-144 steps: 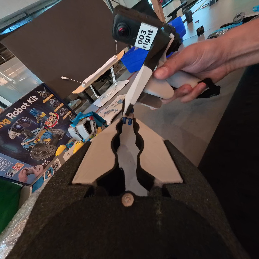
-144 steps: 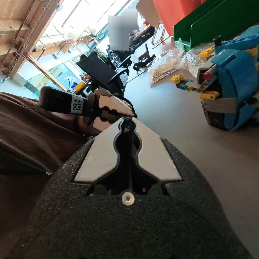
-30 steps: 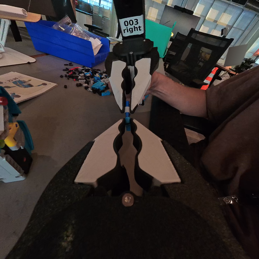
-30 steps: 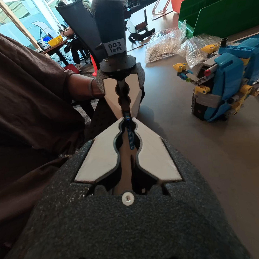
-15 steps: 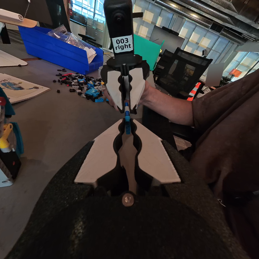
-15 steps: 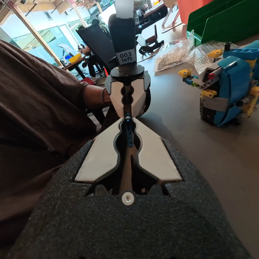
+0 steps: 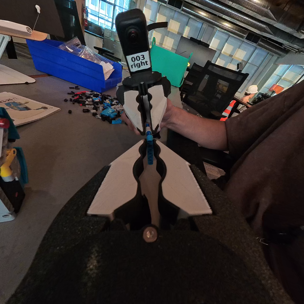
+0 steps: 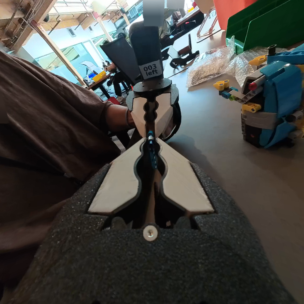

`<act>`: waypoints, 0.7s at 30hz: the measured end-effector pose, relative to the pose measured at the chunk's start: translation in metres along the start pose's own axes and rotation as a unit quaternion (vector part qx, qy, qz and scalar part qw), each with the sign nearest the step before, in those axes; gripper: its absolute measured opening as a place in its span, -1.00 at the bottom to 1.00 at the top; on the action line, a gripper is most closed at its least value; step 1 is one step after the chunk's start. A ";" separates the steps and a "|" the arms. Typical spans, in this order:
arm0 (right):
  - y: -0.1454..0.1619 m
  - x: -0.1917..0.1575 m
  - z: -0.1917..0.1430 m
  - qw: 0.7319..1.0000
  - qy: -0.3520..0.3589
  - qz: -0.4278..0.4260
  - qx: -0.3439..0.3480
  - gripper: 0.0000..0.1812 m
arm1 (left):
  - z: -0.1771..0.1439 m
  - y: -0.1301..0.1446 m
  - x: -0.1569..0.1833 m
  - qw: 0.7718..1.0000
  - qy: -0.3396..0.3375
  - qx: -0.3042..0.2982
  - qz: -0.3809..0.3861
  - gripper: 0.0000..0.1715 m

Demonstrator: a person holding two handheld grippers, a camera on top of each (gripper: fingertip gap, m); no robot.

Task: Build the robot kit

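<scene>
Left wrist view: I see my left claw (image 7: 150,141) closed on a slim blue perforated plastic beam (image 7: 150,153), held edge-on between the tips.
Right claw: my right claw (image 7: 147,130) faces it tip to tip, closed on a short blue-and-white plastic pin piece (image 7: 147,127).
Key relation: the beam's long axis runs straight along the left claw's fingers toward the right claw; the pin piece lies on the same line, its end at the beam's tip.
Contact: I cannot tell whether pin and beam are seated or only touching.
Right wrist view: same pairing from the other side; right claw (image 8: 150,140), left claw (image 8: 150,131), with a thin blue strip (image 8: 153,158) trailing back between the right fingers.
Height: both claws are held above the grey worktop (image 7: 65,148), near its front edge.
Surroundings: loose small plastic parts (image 7: 98,105) beside a blue plastic bin (image 7: 69,65); a blue-and-grey brick-built vehicle (image 8: 276,105) stands well apart.
</scene>
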State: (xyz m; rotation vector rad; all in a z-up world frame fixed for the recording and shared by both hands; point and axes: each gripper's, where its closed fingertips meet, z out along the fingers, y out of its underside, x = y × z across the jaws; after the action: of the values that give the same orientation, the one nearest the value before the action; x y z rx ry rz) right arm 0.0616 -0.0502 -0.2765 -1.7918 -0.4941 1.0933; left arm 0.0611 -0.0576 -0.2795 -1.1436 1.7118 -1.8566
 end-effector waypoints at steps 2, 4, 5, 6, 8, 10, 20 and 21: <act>-0.001 0.000 0.000 1.000 -0.003 0.003 0.003 -0.92 | -0.001 -0.001 0.000 1.000 0.001 0.004 -0.001 -0.93; -0.001 0.000 -0.001 1.000 -0.001 0.002 0.003 -0.91 | -0.001 -0.003 -0.001 1.000 -0.002 0.011 -0.004 -0.92; -0.001 0.000 -0.002 1.000 -0.002 0.002 0.005 -0.92 | -0.002 -0.006 -0.001 1.000 -0.003 0.019 -0.005 -0.92; -0.002 -0.001 -0.003 1.000 -0.003 0.003 0.006 -0.92 | -0.004 -0.010 -0.002 0.999 -0.003 0.031 -0.010 -0.92; -0.003 0.000 -0.004 1.000 -0.002 0.003 0.010 -0.92 | -0.008 -0.014 -0.004 0.999 -0.004 0.043 -0.020 -0.92; -0.004 -0.002 -0.001 1.000 -0.008 0.005 0.013 -0.92 | -0.007 -0.014 -0.004 0.999 -0.003 0.042 -0.019 -0.92; 0.000 0.000 0.004 1.000 0.011 -0.008 -0.003 -0.92 | -0.006 -0.013 -0.001 0.999 0.000 0.043 -0.011 -0.92; -0.003 0.001 0.001 1.000 0.016 -0.010 0.005 -0.91 | -0.006 -0.013 -0.001 0.999 0.000 0.043 -0.011 -0.92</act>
State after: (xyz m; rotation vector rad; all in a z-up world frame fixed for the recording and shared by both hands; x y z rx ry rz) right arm 0.0619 -0.0474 -0.2746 -1.7884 -0.4853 1.0499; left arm 0.0607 -0.0504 -0.2676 -1.1323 1.6093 -1.9228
